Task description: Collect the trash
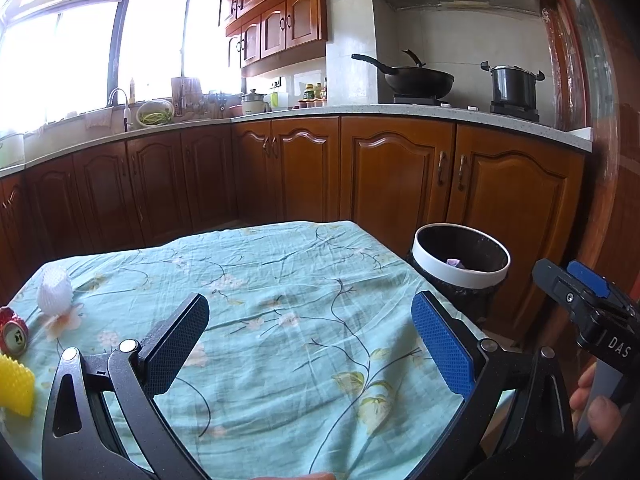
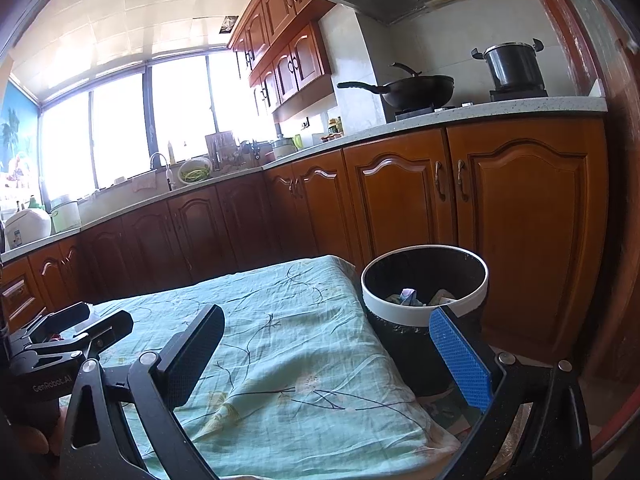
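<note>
A table with a teal floral cloth (image 1: 280, 280) holds trash at its left edge: a white foam net (image 1: 54, 290), a crushed red can (image 1: 14, 334) and a yellow spiky piece (image 1: 16, 388). My left gripper (image 1: 310, 320) is open and empty above the cloth's middle. A black bin with a white rim (image 1: 460, 260) stands off the table's right corner, with crumpled trash inside (image 2: 408, 296). My right gripper (image 2: 328, 336) is open and empty over the table's right edge, its blue finger (image 2: 460, 356) in front of the bin (image 2: 424, 280).
Brown wooden cabinets (image 1: 392, 176) and a counter run behind the table. A wok (image 1: 416, 80) and a pot (image 1: 514, 84) sit on the stove. A sink with a tap (image 1: 120, 104) lies under the window. A wooden door frame (image 2: 616, 200) stands to the right.
</note>
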Motion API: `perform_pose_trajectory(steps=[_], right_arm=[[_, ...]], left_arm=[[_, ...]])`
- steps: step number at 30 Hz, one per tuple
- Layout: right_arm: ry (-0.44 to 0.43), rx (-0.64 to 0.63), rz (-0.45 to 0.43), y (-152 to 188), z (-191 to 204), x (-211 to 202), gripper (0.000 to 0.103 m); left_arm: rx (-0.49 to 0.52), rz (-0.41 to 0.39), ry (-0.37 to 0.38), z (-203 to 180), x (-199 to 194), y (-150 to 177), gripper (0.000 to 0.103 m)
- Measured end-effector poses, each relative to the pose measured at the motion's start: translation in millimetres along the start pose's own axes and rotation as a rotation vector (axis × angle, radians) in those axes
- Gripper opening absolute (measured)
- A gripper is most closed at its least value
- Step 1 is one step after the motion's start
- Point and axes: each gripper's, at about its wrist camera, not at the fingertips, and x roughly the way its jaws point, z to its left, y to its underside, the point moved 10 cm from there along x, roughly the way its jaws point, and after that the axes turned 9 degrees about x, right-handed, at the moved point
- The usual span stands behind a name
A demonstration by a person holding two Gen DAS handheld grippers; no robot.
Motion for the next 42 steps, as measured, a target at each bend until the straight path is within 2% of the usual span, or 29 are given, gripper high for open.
perform_pose_trajectory(steps=[42], right_arm=[[-0.008, 0.006, 0.006, 1.4, 3.7, -0.2, 0.103]], left_arm=[[0.015, -0.012, -0.001, -3.7, -2.5, -2.8, 0.103]])
